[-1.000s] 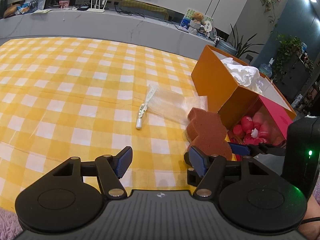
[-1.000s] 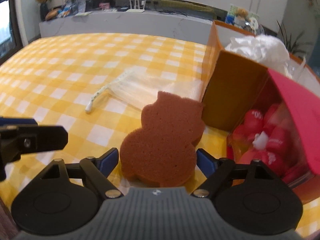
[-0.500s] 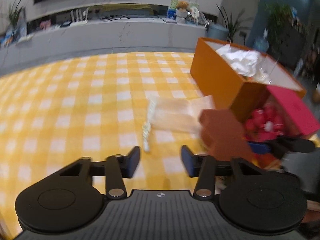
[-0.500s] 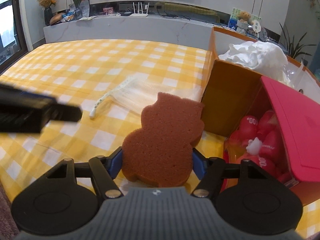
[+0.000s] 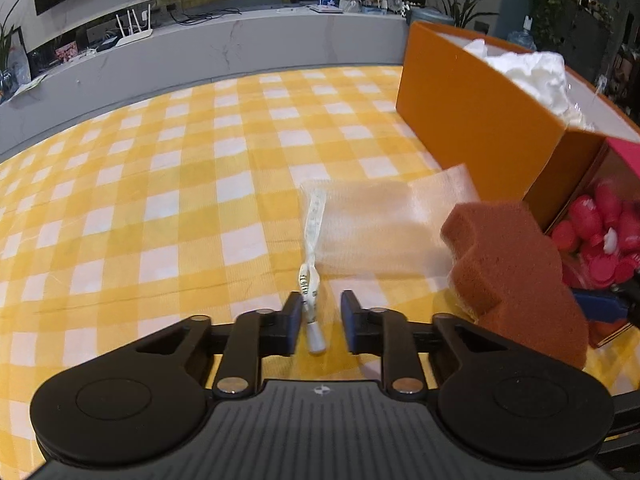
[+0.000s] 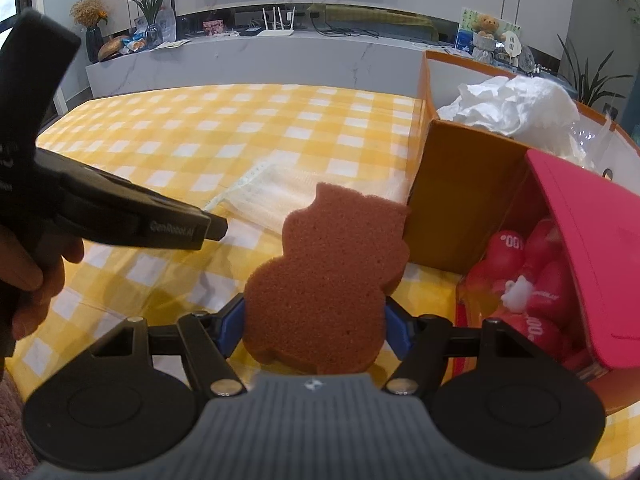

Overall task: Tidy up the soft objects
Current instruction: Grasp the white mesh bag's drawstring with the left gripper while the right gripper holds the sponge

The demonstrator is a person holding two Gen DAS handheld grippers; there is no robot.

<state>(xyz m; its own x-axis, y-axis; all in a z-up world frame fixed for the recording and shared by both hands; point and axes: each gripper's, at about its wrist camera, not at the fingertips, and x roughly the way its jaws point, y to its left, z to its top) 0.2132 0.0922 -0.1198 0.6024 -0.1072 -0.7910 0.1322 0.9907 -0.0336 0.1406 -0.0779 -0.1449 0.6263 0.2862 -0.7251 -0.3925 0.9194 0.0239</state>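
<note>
Sponge (image 6: 326, 276), brown and cut in an animal outline, is standing upright between the blue pads of the right gripper (image 6: 314, 326), which is pressing on both of its lower edges and holding it just above the yellow checked tablecloth (image 5: 160, 208). Its far right corner is sitting very near the orange box (image 6: 448, 216), so little room is showing on that side. Just right of the sponge, the pink box (image 6: 592, 264) is lying open with red balls (image 6: 508, 256) inside, its lid tilting over them and crowding the near right.

Left gripper (image 5: 318, 322) is pointing down at the cloth, its jaws having just been closing to a narrow gap. The white drawstring cord (image 5: 310, 280) of the clear mesh bag (image 5: 384, 224) is lying between the pads; it is against the left pad, while the right pad is standing clear of it. The bag is lying flat, stretching from the cord toward the orange box and the sponge, its far right corner reaching the box wall.

To the left and far side the tablecloth is lying bare, giving wide open room up to the grey marble ledge (image 5: 224, 52). Crumpled white paper (image 6: 516, 108) is rising above the orange box's rim. In the right wrist view a person's hand (image 6: 28, 272) is gripping the left tool's handle at the near left edge.
</note>
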